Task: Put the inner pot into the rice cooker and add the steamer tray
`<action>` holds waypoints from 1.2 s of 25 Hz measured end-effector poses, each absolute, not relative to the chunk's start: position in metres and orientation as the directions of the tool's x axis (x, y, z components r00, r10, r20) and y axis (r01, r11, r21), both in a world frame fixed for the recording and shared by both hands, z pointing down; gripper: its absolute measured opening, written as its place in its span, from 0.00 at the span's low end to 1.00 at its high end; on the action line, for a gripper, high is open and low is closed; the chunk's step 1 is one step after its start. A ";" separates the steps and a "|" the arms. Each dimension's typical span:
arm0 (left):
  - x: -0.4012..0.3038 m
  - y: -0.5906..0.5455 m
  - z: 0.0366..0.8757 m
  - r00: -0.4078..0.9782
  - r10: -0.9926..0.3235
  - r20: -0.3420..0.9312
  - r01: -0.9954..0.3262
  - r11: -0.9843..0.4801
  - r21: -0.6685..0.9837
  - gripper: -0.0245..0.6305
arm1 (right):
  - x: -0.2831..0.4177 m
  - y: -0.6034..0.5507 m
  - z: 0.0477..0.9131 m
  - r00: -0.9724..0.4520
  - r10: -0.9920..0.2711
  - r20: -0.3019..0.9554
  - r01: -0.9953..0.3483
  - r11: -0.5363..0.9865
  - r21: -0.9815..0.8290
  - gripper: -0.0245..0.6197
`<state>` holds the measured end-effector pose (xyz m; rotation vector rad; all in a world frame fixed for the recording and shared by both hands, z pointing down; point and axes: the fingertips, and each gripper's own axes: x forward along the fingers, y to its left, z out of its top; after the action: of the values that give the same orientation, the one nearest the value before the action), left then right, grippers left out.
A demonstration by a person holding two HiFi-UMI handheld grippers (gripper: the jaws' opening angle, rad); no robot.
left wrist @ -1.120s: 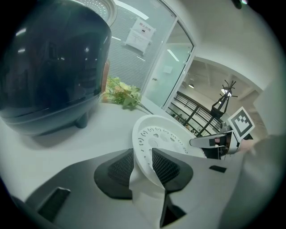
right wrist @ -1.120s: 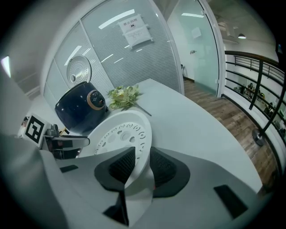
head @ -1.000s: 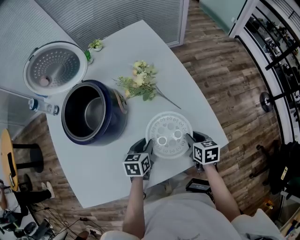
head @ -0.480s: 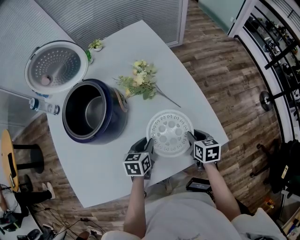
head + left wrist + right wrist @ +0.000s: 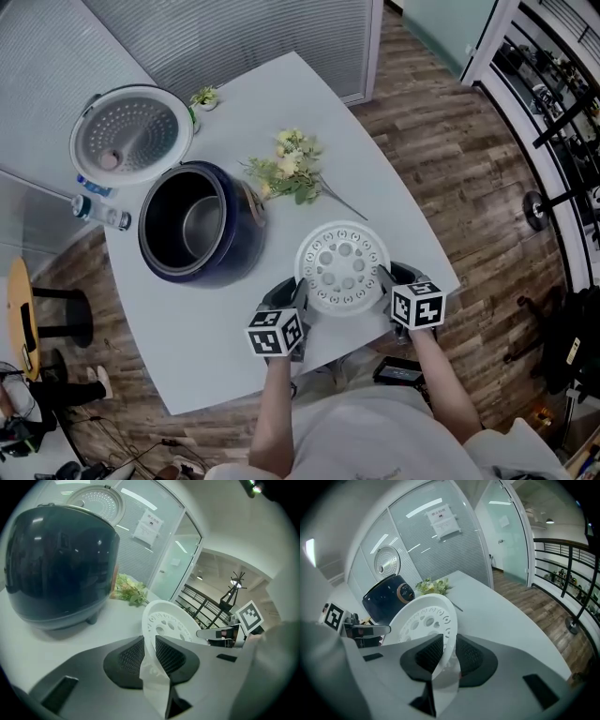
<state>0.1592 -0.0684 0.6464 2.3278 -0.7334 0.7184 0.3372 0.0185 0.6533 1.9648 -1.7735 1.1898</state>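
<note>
While we gripped it at both sides, steamer tray (image 5: 342, 267): white, round, full of holes, near the front edge of the table, to the right of the rice cooker and apart from it; we could not tell whether it touched the tabletop.
Left gripper (image 5: 298, 302): its jaws had just been closing and stood narrow, pads pressed on the tray's left rim, as we saw in its own view (image 5: 150, 644).
Right gripper (image 5: 386, 281): its jaws had also just been closing, and we had them clamped on the opposite rim (image 5: 450, 651).
Rice cooker (image 5: 246, 234): dark blue, open, at the left of the table.
Inner pot (image 5: 192, 225): already inside the cooker, its shiny bottom showing.
Lid (image 5: 131, 134): swung back behind the cooker.
Flowers (image 5: 286, 169): lying between cooker and tray, further back.
Table (image 5: 206, 328): pale grey.
</note>
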 end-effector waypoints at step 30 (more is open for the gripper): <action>0.125 -0.109 0.514 0.767 -0.489 0.415 -0.639 -0.630 0.440 0.11 | 0.310 -0.028 0.532 -0.098 -0.882 0.461 -0.901 -0.118 -0.418 0.17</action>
<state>0.1254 -0.1094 0.5144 2.3814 -0.8414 0.3436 0.3105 -0.0277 0.5317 2.0901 -2.0675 1.0243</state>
